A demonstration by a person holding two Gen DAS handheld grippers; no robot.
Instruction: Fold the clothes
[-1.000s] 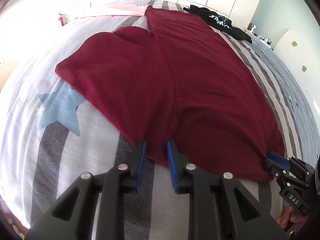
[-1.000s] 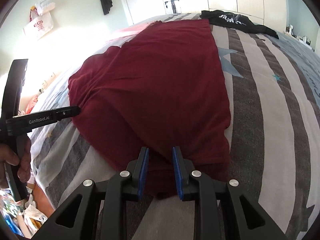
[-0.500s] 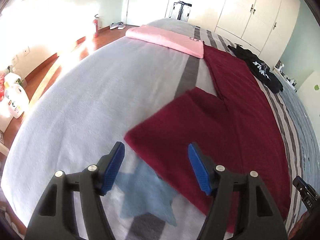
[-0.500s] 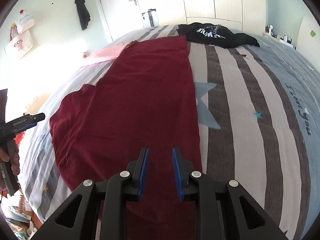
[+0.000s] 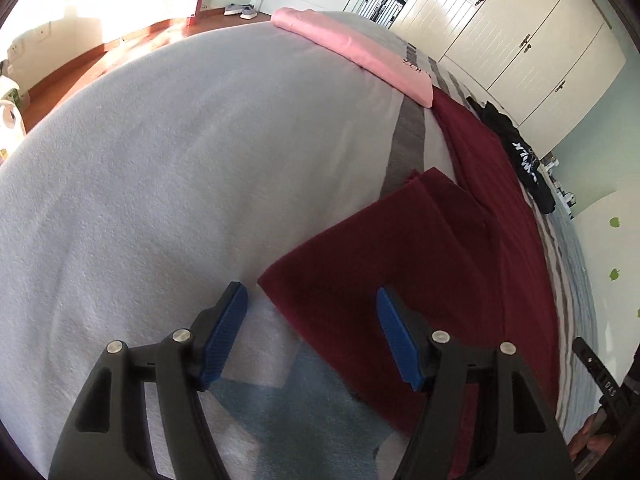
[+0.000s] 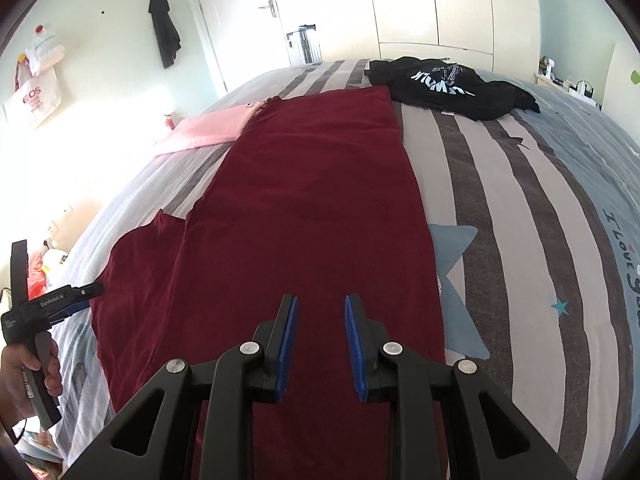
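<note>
**Operator:** Since I'm setting up the next fold, I have both grippers hanging over the near end of the bed with nothing held. Closest to me, the left gripper (image 5: 312,336) has its blue pads spread wide, having just been opening, and nothing sits between them. The pointed corner of the maroon garment (image 5: 420,280) lies flat on the bedspread (image 5: 160,160), beneath the gap between the fingers and a little toward the right pad.

**Listener:** And the other one?

**Operator:** The right gripper (image 6: 321,344) has its pads drawn to a narrow gap, empty, hovering above the garment's near edge. I judge it is not touching the cloth, though the wrist view flattens height, so I can't be sure.

**Listener:** How does the cloth lie beyond that?

**Operator:** It runs away from me as one long maroon strip, smoothed flat, with a side flap spreading out to the left, which I take as the part to fold in. Past its far left corner is a folded pink garment (image 6: 208,130), probably finished and set aside. Farthest off, a crumpled black printed top (image 6: 448,84) waits near the wardrobe doors (image 6: 432,4).
</note>
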